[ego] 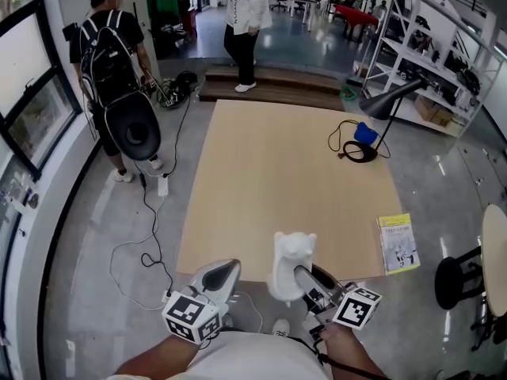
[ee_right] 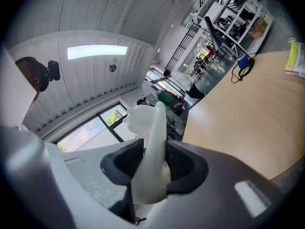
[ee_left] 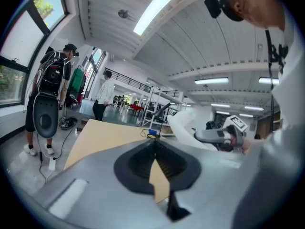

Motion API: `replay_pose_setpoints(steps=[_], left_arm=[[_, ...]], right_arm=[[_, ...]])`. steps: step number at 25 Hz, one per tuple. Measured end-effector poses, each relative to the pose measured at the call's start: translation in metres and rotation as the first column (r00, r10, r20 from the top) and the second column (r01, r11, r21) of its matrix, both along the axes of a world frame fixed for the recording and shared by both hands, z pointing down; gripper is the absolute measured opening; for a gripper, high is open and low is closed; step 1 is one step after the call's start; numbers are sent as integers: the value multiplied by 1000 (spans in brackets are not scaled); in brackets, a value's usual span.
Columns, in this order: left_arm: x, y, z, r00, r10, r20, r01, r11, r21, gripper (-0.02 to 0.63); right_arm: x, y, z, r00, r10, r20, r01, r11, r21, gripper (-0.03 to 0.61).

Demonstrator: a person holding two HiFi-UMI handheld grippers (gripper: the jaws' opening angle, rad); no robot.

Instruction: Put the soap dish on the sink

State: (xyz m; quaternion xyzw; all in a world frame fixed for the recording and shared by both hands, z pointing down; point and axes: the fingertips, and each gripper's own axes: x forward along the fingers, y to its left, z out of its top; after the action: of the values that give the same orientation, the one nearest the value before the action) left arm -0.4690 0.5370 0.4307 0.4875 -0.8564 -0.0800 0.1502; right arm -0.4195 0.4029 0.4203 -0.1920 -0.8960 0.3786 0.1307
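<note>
Got the left gripper (ego: 228, 267) closest in, bottom left of the head view, right by the body. Checked the left gripper (ee_left: 154, 143) in its own view too: jaws pressed together at the tips, pinching nothing.

Just to the right of that, got the right gripper (ego: 303, 275) clamped onto the soap dish (ego: 290, 258). White thing, sticking up out of the jaws, held in the air over the near edge of the table (ego: 293, 172), not resting on anything. Same deal in the right gripper (ee_right: 153, 149) view, with the soap dish (ee_right: 151, 123) edge-on and a dark pad squeezed against each side. Also peeking into the left gripper view as a white shape off to the right.

Moving out: plain tan tabletop, mostly bare. Yellow-green booklet (ego: 398, 244) lying flat at the right edge, dark stool (ego: 453, 282) on the floor beyond that. Up at the far right corner, a black desk lamp (ego: 379, 105) with a coiled cord and a small blue thing (ego: 365, 133) beside its base.

Further back: person with a black backpack (ego: 111, 62) standing left of the table, cable (ego: 154, 236) snaking across the floor nearby. Then a person in a white top (ego: 247, 14) on a low step, and white shelving (ego: 428, 46) off to the right.
</note>
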Motion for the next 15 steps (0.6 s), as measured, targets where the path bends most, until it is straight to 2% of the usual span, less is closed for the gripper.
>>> replay_pose_setpoints(steps=[10, 15], left_arm=[[7, 8, -5, 1000, 22, 13, -22, 1000, -19, 7], [7, 11, -3, 999, 50, 2, -50, 998, -24, 6]], right_arm=[[6, 13, 0, 1000, -10, -13, 10, 1000, 16, 147], [11, 18, 1, 1000, 21, -21, -21, 1000, 18, 147]])
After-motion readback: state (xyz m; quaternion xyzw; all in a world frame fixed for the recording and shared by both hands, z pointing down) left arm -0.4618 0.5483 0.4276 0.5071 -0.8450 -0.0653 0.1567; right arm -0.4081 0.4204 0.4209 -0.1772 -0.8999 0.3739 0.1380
